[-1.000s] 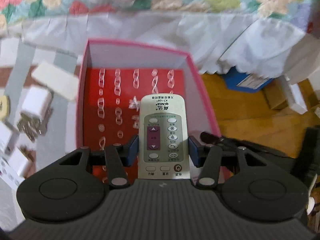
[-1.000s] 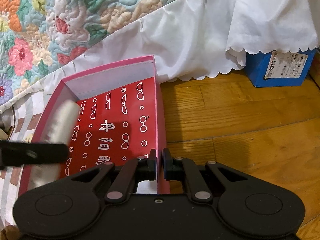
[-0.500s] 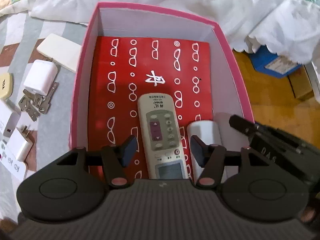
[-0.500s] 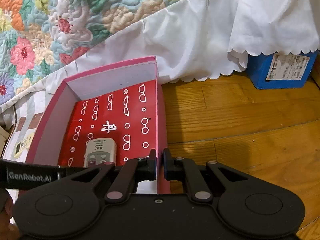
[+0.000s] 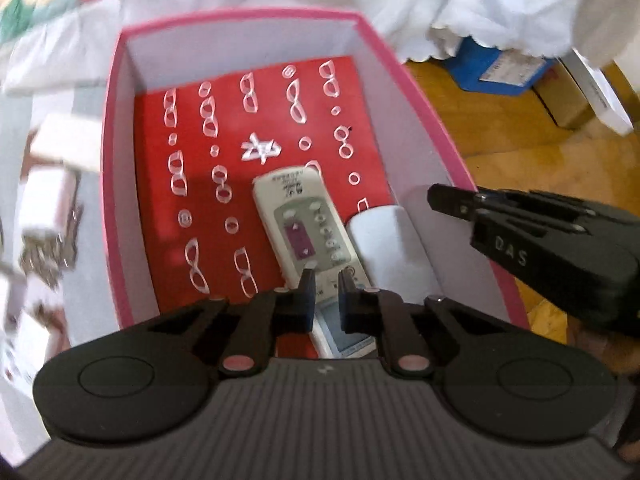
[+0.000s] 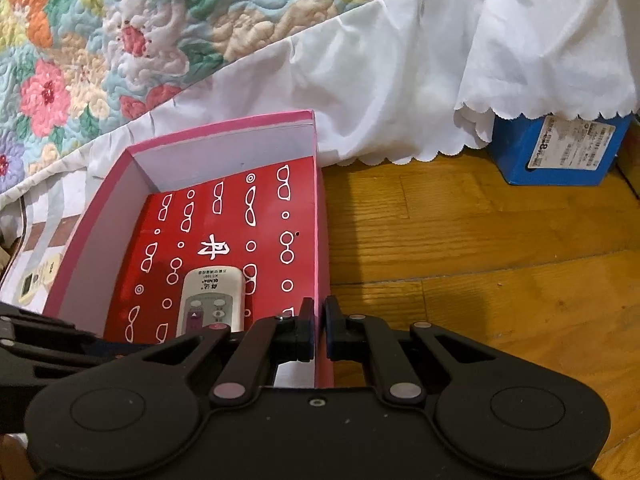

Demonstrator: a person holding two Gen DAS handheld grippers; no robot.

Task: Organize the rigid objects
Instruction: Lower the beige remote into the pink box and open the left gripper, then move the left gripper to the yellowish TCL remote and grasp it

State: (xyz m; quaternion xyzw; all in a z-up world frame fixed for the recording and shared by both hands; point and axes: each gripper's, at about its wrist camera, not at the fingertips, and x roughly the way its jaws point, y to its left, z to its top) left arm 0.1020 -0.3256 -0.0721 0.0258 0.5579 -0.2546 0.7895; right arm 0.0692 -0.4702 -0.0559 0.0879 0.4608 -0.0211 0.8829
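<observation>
A pink box (image 5: 116,184) with a red patterned floor sits on the floor by the bed; it also shows in the right wrist view (image 6: 224,136). A white remote control (image 5: 304,224) lies flat inside it, also seen in the right wrist view (image 6: 212,296). A white cylinder (image 5: 392,248) lies beside the remote against the right wall. My left gripper (image 5: 323,292) hovers above the remote's near end, jaws nearly closed and empty. My right gripper (image 6: 319,322) is shut on the box's right wall (image 6: 322,264).
White chargers (image 5: 48,200), a white block (image 5: 68,148) and keys (image 5: 44,264) lie on the cloth left of the box. A blue box (image 6: 560,148) stands under the bed skirt on the wood floor (image 6: 480,260). A cream remote (image 6: 36,280) lies left of the box.
My left gripper let go of the remote, which now lies in the box. The jaws then closed from wide open to nearly shut. The right gripper has held the box wall throughout.
</observation>
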